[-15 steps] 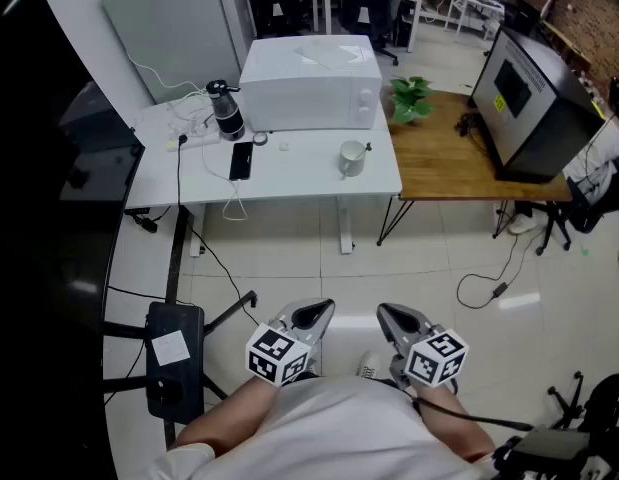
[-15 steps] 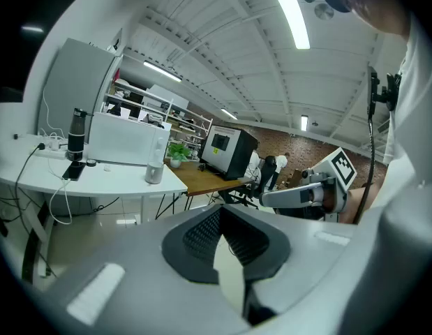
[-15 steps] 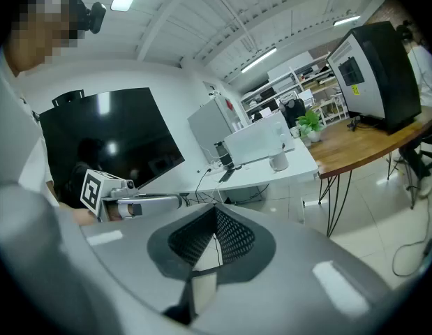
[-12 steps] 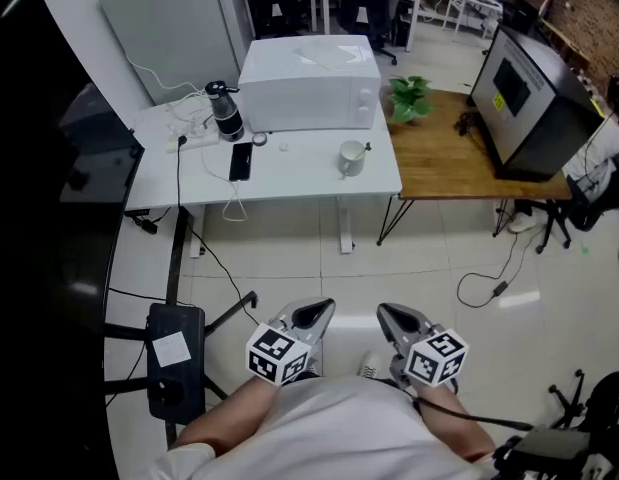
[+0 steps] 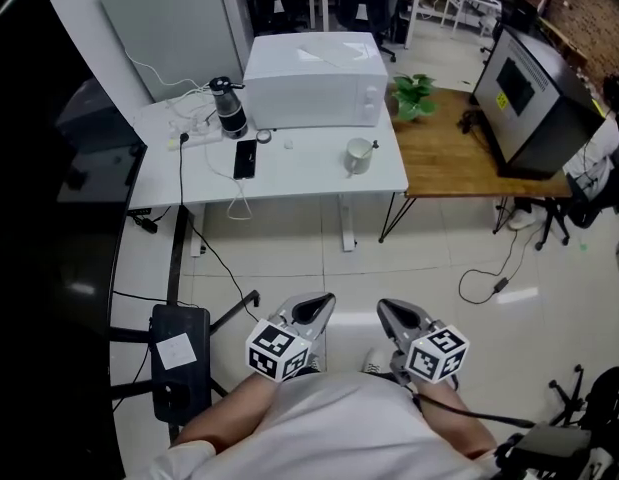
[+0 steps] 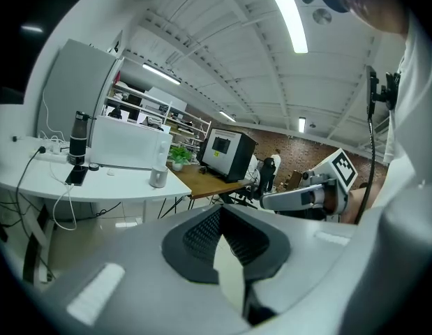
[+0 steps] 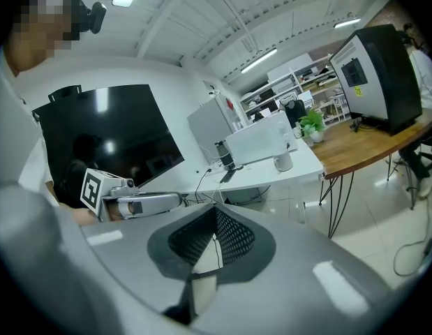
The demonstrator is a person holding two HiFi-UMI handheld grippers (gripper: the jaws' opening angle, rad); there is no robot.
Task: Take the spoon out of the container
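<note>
Shifted a little since the earlier frames: the whole head view, so that the white tabletop (image 5: 299,180) and its load sit slightly further right in frame, while both tongs stay low in front of the person's shirt. Left tongs (image 5: 321,306): closed, pads meeting at the tip, nothing between them, held over the floor well short of the tabletop. Right tongs (image 5: 386,311): closed likewise, empty, just beside the left pair without touching it. Cup (image 5: 358,157): white, upright, near the right front corner of the tabletop, well apart from both tongs. Spoon (image 5: 370,147): standing in the cup, with only a small dark handle end showing above the rim on its right side. Microwave (image 5: 314,66): white, at the back of the tabletop. Phone (image 5: 245,158): dark, lying flat to the left of the cup. Flask (image 5: 228,108): black, upright, beside the microwave's left end. Plant (image 5: 413,96): green, on the adjoining wooden tabletop (image 5: 459,163) at right. Stool (image 5: 179,363): black, on the floor at left, carrying a white sheet.
</note>
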